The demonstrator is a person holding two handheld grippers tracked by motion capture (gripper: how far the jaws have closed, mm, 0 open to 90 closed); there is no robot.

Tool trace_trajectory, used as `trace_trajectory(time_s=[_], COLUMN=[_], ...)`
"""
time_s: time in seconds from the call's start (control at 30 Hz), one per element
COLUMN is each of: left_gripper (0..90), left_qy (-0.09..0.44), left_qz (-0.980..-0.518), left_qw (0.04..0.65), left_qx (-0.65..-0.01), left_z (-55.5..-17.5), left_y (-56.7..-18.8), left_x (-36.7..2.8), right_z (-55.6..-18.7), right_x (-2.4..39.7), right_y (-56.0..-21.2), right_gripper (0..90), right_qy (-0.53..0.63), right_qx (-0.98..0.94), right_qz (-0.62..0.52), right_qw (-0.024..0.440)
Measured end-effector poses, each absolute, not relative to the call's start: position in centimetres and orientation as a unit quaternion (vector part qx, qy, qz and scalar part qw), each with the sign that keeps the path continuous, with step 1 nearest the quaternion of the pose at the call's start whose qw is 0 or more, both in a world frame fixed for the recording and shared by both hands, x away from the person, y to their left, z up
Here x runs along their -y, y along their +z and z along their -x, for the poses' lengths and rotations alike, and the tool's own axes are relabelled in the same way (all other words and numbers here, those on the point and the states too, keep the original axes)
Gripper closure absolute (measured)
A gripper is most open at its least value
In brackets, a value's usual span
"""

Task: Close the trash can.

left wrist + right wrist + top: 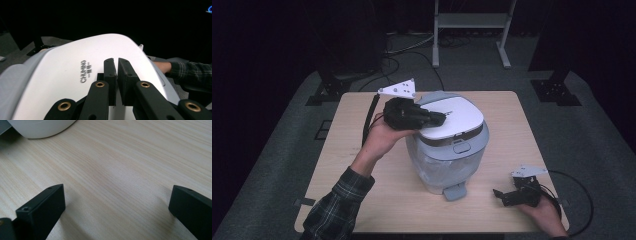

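A small pedal bin (447, 167) stands mid-table, with a clear liner, a grey rim and a white lid (454, 120). My left gripper (442, 118) lies across the lid's left side from above, jaws shut with nothing between them. In the left gripper view its tips (115, 60) rest on the white lid (62, 75) beside the printed brand name. My right gripper (499, 193) sits low on the table at the front right, apart from the bin. Its jaws (117, 192) stand wide open over bare wood, and the bin's white base (40, 127) shows at the top left.
A grey foot pedal (455, 192) juts from the bin's front towards me. The light wooden table (362, 170) stands on grey carpet. A metal stand (472, 22) and black stand feet (557, 90) sit behind the table. A plaid sleeve (192, 70) shows beyond the lid.
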State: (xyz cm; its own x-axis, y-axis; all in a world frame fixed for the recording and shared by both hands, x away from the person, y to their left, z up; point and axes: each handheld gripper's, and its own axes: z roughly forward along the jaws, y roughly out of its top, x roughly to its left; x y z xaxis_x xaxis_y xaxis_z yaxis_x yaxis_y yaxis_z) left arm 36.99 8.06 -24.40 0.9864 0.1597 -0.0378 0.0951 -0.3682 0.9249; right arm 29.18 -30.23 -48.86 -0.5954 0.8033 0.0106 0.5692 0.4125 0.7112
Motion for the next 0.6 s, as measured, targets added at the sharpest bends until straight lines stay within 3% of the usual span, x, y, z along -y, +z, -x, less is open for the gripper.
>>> trace_trajectory(time_s=[0.6], left_gripper=[86.0], left_qy=[0.013], left_qz=[-0.847], left_qw=[0.528], left_qx=[-0.068], left_z=[-35.1], left_y=[-24.9], left_x=[-5.4], right_z=[-29.2], right_x=[30.2], right_y=[-48.9], right_gripper=[0.0], right_qy=[0.346], right_qx=[-0.823], right_qz=[-0.417], right_qw=[0.169])
